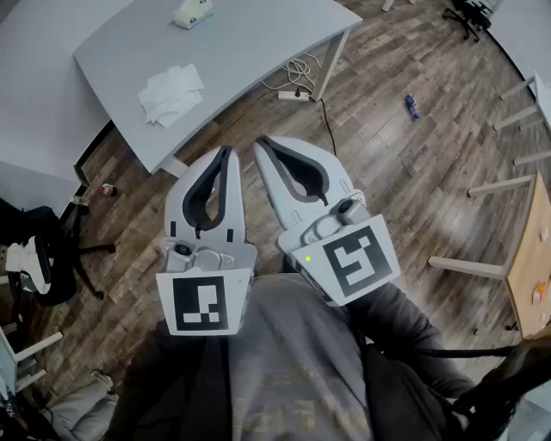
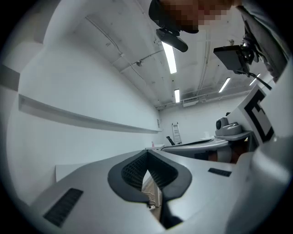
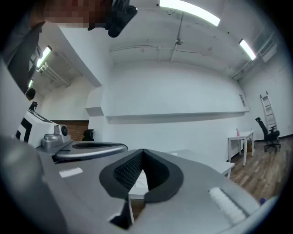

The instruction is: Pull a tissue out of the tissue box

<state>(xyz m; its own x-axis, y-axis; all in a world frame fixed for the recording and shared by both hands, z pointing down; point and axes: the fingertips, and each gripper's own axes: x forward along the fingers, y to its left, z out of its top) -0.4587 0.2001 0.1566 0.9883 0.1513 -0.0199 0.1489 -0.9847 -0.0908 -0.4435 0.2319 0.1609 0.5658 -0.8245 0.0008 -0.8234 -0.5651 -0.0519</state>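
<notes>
— Where is the tissue box (image 1: 192,13)?
— Toward the tabletop's (image 1: 258,52) far edge, well apart from both grippers.
— Their jaws?
— Left gripper (image 1: 229,152) and right gripper (image 1: 262,143): tips together, holding nothing.

The left gripper (image 1: 227,153) and right gripper (image 1: 262,143) are held side by side, close in front of the person's grey sweater (image 1: 293,370), over a wooden floor (image 1: 405,172). Each gripper's fingers (image 1: 188,191) meet at the tips with nothing between them. A marker cube (image 1: 205,303) faces the camera on the left gripper, and another (image 1: 355,258) on the right. Well beyond the tips stands a grey counter (image 1: 250,43). On it, a tissue box (image 1: 192,14) sits near the far edge and a heap of loose tissues (image 1: 170,95) lies nearer, apart from the box. A power strip (image 1: 294,96) with cables lies on the floor beside the counter leg.
</notes>
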